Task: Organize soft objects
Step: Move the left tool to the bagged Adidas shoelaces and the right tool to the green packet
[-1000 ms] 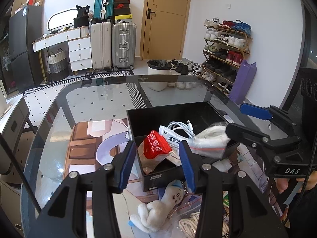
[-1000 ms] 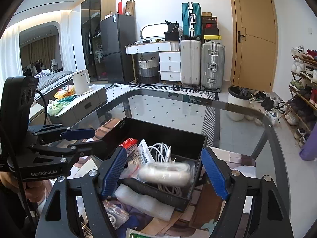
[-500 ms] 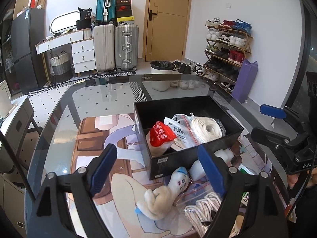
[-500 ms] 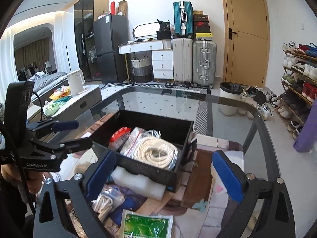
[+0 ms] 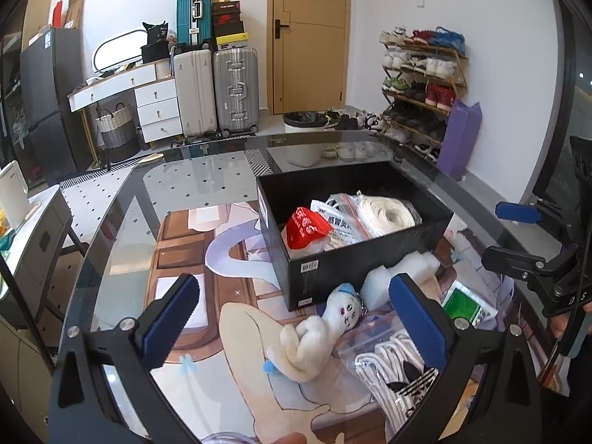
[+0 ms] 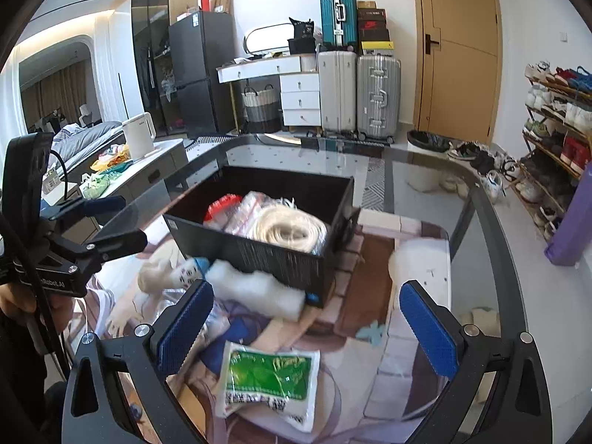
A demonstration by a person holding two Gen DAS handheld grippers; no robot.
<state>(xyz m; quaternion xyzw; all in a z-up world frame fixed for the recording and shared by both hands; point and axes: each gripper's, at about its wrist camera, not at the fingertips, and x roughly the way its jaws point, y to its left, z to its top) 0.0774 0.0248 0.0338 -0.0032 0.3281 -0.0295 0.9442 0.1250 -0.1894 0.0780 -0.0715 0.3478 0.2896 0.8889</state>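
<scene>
the left gripper (image 5: 292, 318) is spread wide w/ nothing between its blue pads, and its jaws are opening now. the right gripper (image 6: 307, 323) is released too, also empty. in the left wrist view the plush doll (image 5: 314, 336) lies at lower centre, between the left pads but not touched, just in front of the black box (image 5: 355, 270). the bag of white cords (image 5: 392, 359) lies at lower right, partly under the right pad. in the right wrist view the green packet (image 6: 270, 381) is at bottom centre, the white foam piece (image 6: 255, 290) leans against the box wall. the rope coil bag (image 6: 288, 227) and red packet (image 5: 307, 224) are inside the box already.

risk: the doll touches the cord bag, so a grab may pinch the plastic w/ it & drag both. the foam is light and may slip out.

writing: "genrobot.ai" on the left gripper body, seen at left of the right wrist view. the packets' print is too small to read.
</scene>
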